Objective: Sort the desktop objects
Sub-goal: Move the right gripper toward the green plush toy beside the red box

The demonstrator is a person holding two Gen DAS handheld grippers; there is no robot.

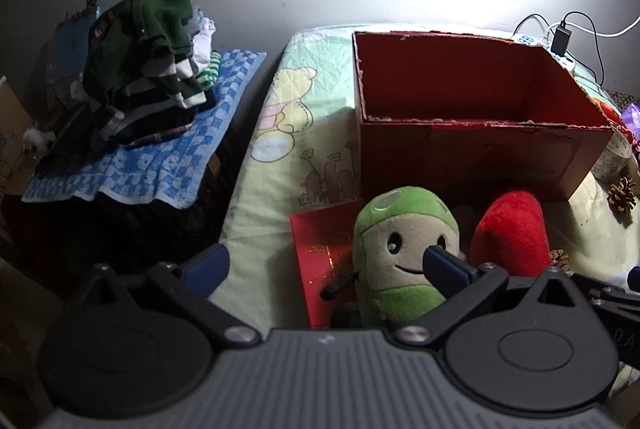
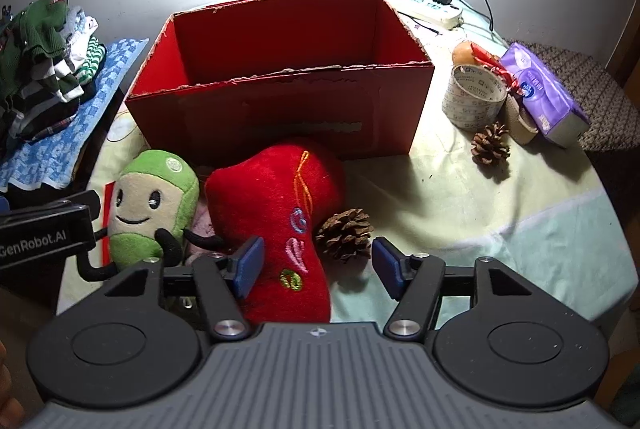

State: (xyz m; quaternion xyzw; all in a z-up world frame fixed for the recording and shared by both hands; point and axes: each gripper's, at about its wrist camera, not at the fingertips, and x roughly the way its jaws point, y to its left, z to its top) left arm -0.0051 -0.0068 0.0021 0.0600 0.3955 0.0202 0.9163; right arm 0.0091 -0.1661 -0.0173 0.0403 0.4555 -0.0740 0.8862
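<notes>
A green plush toy point(image 1: 404, 249) with a smiling face leans beside a red plush point(image 1: 512, 233), in front of an open red cardboard box point(image 1: 460, 89). My left gripper point(image 1: 326, 261) is open; its right finger crosses the toy's face and its left finger hangs over the table edge. In the right wrist view, my right gripper point(image 2: 318, 265) is open around the lower end of the red plush point(image 2: 280, 213). A pine cone point(image 2: 344, 233) lies just ahead in the gap. The green plush toy point(image 2: 154, 205) sits to the left, and the left gripper point(image 2: 48, 229) touches its side.
A red envelope point(image 1: 320, 261) lies under the toys. Right of the box point(image 2: 280, 69) are a tape roll point(image 2: 474, 97), a second pine cone point(image 2: 490, 145), a purple tissue pack point(image 2: 544, 89) and a power strip point(image 2: 428, 5). Folded clothes point(image 1: 148, 61) sit on a side surface at left.
</notes>
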